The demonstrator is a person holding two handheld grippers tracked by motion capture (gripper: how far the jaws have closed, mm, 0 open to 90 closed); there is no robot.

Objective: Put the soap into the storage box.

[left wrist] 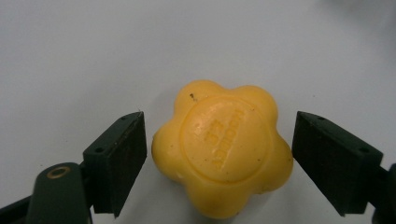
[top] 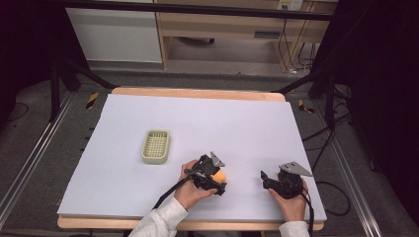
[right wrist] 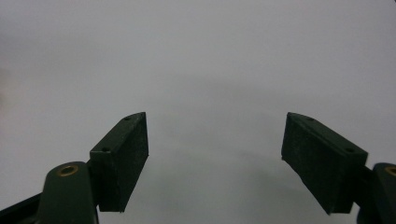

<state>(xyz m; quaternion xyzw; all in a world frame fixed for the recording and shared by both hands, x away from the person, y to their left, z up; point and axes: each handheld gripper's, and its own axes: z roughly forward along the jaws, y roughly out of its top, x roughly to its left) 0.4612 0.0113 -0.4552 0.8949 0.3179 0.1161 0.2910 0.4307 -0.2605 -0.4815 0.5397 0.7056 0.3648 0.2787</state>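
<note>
Reaching in from the near edge of the counter [top: 148,118], the person's left hand [top: 190,190] is gripping the left gripper [left wrist: 219,149] with its fingers [left wrist: 119,161] pointing away and a little to the right across the pale sheet. Those fingers are standing wide apart, and one yellow flower-shaped bar of soap [left wrist: 222,147] is lying flat on the sheet between them. The soap is sitting closer to the left finger than to the right one, with a thin gap showing on each side, so neither finger is pressing on it. Raised lettering is showing on its round middle, too soft to read. In the high view the same soap [top: 219,175] is peeking out as an orange-yellow spot beside the black body of that gripper.

The right hand [top: 291,200] is holding the right gripper [right wrist: 215,156] low over the sheet, well apart from the left one, its fingers [right wrist: 121,158] aimed toward the left. They are spread wide too, with bare sheet lying between them.

One pale green plastic basket with a slotted floor [top: 156,146] is sitting beyond and to the left of the left fingers, well apart from the soap. Counting up: two grippers, one soap, one basket.
</note>
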